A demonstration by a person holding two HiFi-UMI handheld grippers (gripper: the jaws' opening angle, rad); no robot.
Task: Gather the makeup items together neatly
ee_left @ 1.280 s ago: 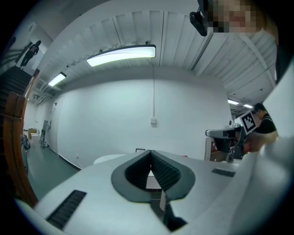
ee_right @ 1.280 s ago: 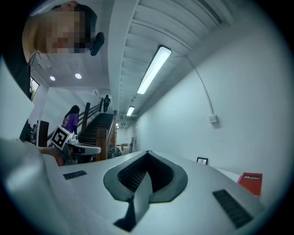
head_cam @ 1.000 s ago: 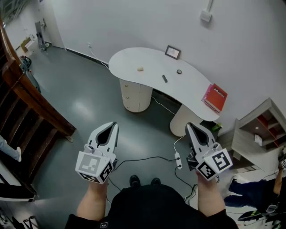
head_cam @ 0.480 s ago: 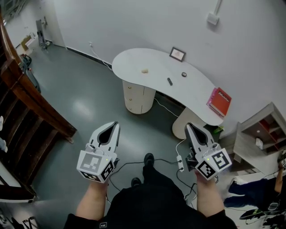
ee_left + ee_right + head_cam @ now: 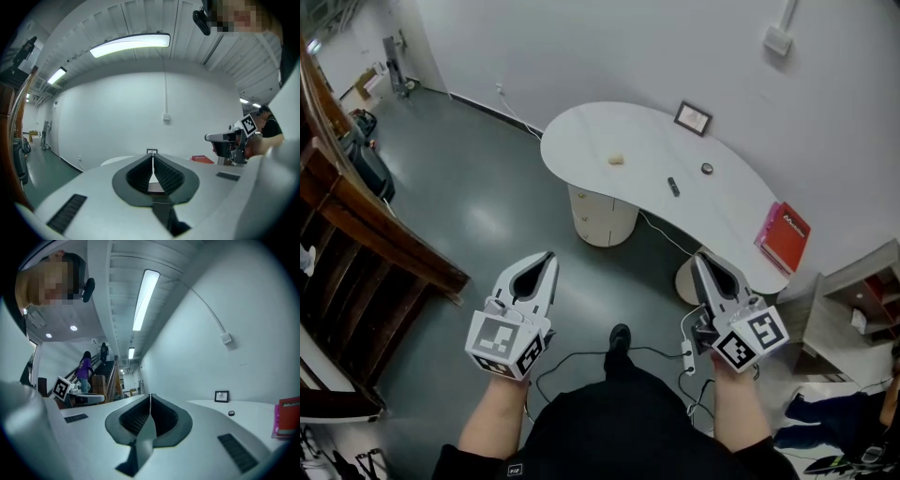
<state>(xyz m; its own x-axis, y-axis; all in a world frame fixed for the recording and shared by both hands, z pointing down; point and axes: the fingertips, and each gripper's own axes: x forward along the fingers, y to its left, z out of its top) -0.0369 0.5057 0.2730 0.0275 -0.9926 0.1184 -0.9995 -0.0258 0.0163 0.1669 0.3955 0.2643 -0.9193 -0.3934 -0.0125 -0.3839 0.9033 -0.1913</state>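
Note:
A white curved table stands ahead by the wall, a few steps away. On it lie a small beige item, a dark stick-shaped item and a small round dark compact, spread apart. The compact also shows in the right gripper view. My left gripper and right gripper are held low above the floor, both shut and empty, well short of the table. In the left gripper view the jaws meet with nothing between them.
A small framed picture stands at the table's back edge and a red book lies at its right end. A wooden stair rail runs along the left. Cables and a power strip lie on the floor. A shelf unit stands at the right.
The view has shifted as I step forward: the table sits slightly farther right and nearer in the picture. One foot has moved ahead. Both grippers keep their pose.

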